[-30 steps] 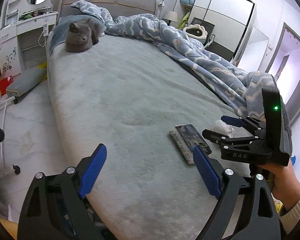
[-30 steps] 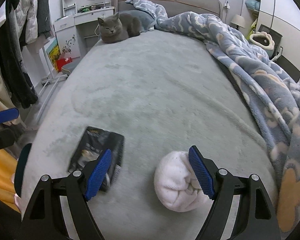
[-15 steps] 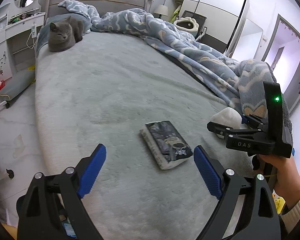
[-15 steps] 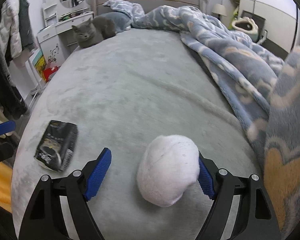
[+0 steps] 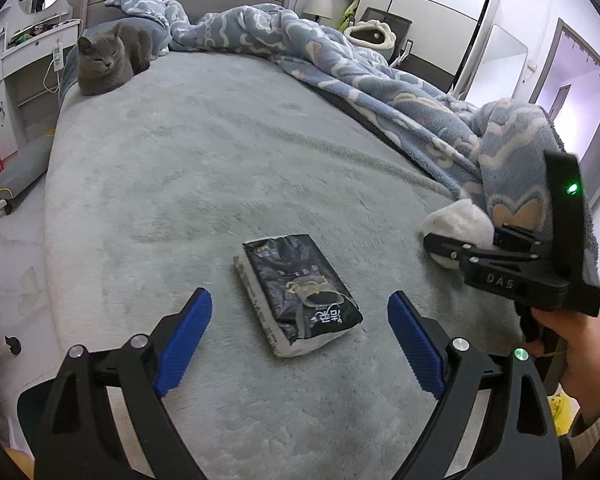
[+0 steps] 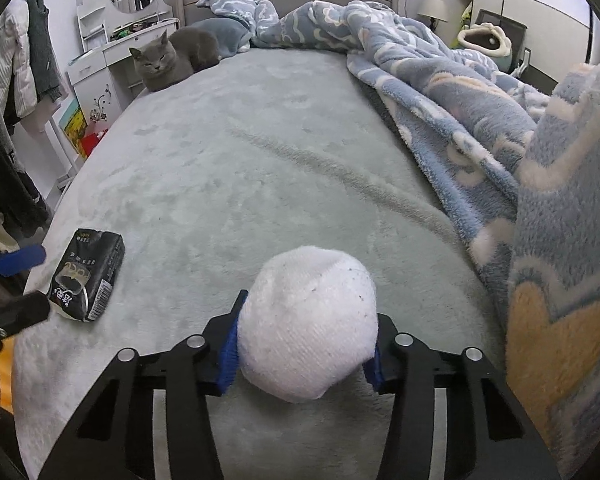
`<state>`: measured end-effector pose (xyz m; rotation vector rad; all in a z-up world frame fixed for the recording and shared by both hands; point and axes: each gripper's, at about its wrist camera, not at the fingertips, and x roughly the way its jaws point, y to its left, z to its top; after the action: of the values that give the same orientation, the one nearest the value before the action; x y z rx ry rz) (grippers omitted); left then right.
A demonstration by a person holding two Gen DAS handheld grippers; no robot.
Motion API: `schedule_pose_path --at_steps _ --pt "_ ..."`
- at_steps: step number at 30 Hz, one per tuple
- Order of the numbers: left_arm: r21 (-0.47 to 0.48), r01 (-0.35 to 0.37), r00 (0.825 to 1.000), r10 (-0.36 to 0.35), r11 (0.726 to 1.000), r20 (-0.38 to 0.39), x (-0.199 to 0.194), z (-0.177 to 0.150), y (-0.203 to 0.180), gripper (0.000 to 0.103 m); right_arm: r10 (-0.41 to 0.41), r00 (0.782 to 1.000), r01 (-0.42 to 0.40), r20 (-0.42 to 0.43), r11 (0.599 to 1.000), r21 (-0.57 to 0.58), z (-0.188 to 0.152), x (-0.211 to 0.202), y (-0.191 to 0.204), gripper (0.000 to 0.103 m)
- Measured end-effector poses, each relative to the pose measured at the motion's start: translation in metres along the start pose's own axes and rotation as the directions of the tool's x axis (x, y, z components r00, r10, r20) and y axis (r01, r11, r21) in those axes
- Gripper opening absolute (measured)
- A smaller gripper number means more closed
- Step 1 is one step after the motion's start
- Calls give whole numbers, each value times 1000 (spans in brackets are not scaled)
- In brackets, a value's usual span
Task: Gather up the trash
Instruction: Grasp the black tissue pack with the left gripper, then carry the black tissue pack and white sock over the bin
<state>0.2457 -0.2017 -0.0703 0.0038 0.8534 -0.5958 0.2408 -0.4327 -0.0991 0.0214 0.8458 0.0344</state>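
Observation:
A black snack packet (image 5: 300, 288) lies flat on the grey bed (image 5: 220, 152), also seen at the left of the right wrist view as the black snack packet (image 6: 86, 276). My left gripper (image 5: 298, 298) hovers open just short of it, one blue pad on each side and neither touching. A white rolled sock ball (image 6: 308, 320) sits between the jaws of my right gripper (image 6: 306, 328), which are closing, with both pads pressing into its sides. In the left wrist view that sock ball (image 5: 456, 220) shows at the right, held by a hand-carried right gripper (image 5: 444, 246).
A grey cat (image 5: 108, 60) rests at the head of the bed. A blue fleece blanket (image 6: 460, 100) is heaped along the right side, close to the sock ball. A white dresser (image 5: 16, 76) and floor lie left of the bed; hanging clothes (image 6: 16, 60) too.
The right gripper's jaws went from wide apart around the sock ball to pressed on it. The left gripper advanced so the packet now lies centred before its open fingers.

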Motion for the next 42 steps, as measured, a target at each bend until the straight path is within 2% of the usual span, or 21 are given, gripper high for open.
schedule_pose_path --at_steps 4,9,13,17,22,28,32,42 --pt "6 -12 1000 12 1000 -10 10 -1 -6 91 9 1000 -10 26 1000 14 5 -5 -5 48" --pt "62 -56 998 57 997 -14 22 -3 -18 91 30 998 -32 50 999 27 12 -9 -8 48" --pt "42 -67 997 69 997 -28 29 -1 -15 91 44 997 -45 58 999 19 16 -10 -6 48" --pt "14 -80 996 81 997 -41 35 1 -10 83 68 996 -70 62 997 31 20 -9 -4 48" --pt "15 -76 996 77 997 -42 42 4 -12 79 103 992 -106 68 994 38 29 -9 7 48" --pt "36 -74 996 76 997 -49 49 4 -15 68 143 986 -151 82 983 104 38 -13 10 48" --pt "32 -70 996 72 997 -51 48 4 -12 58 147 985 -156 84 982 103 43 -14 17 48" --pt "22 -57 998 58 998 -14 21 1 -2 54 163 982 -170 95 983 66 48 -23 44 48"
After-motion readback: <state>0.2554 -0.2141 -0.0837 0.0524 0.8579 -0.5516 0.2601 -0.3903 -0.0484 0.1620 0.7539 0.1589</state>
